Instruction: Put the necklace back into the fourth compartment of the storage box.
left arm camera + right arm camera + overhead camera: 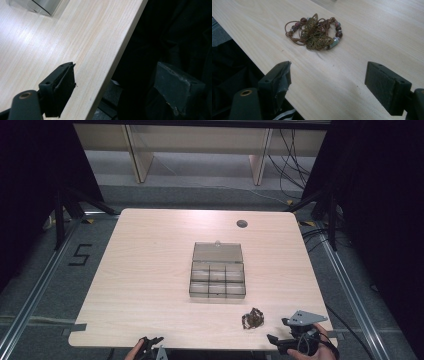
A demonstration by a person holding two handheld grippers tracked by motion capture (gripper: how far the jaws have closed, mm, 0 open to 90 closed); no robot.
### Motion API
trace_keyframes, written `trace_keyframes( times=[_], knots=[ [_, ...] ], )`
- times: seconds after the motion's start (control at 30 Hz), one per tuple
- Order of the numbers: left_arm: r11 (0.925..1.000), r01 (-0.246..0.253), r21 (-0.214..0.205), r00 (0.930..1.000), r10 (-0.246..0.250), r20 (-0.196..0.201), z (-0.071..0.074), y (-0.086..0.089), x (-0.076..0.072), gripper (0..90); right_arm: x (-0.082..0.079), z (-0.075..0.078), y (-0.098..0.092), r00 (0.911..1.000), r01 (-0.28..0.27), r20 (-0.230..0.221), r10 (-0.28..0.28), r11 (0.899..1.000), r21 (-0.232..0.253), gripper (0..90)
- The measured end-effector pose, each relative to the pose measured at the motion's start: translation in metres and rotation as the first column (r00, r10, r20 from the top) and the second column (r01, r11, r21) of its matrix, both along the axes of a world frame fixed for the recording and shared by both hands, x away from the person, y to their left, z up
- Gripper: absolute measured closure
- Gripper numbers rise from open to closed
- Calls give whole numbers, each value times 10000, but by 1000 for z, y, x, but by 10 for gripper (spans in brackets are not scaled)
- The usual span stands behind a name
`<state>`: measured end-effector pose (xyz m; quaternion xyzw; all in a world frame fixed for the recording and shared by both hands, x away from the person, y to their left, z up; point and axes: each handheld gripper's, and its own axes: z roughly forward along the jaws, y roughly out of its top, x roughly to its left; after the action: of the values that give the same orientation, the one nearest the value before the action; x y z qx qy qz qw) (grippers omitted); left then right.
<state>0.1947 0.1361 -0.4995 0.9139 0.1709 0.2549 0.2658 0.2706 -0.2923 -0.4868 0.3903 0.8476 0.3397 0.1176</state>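
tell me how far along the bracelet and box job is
Done: the compartment box sits in the middle of the table with its lid open. In hand: the right gripper points at the butterfly bracelet near the front edge, jaws open, nothing between them. Left: gripping the bracelet; it likely goes into the box. The left gripper is open over the table edge.

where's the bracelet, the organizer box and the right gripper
bracelet (314,32), right gripper view, on its brass butterfly charm
organizer box (218,288), high view, on its front row of compartments
right gripper (328,87), right gripper view, midway between its open jaws
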Motion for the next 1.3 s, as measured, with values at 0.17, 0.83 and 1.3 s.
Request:
trace_keyframes(
  times=[0.17,0.83,1.3],
  knots=[
    [9999,2,-107,9998,-4,-191,-2,0,1,163,0,5,1,9998,18,-208,-23,9996,-275,201],
    [10000,37,-82,9998,-39,-205,-3,-1,2,163,36,41,36,9927,-1187,-399,1137,9797,-1617,237],
    [9999,40,-162,9997,-44,-255,-1,1,2,163,71,19,63,9660,-2218,-1921,1733,9368,-2704,258]
  ],
)
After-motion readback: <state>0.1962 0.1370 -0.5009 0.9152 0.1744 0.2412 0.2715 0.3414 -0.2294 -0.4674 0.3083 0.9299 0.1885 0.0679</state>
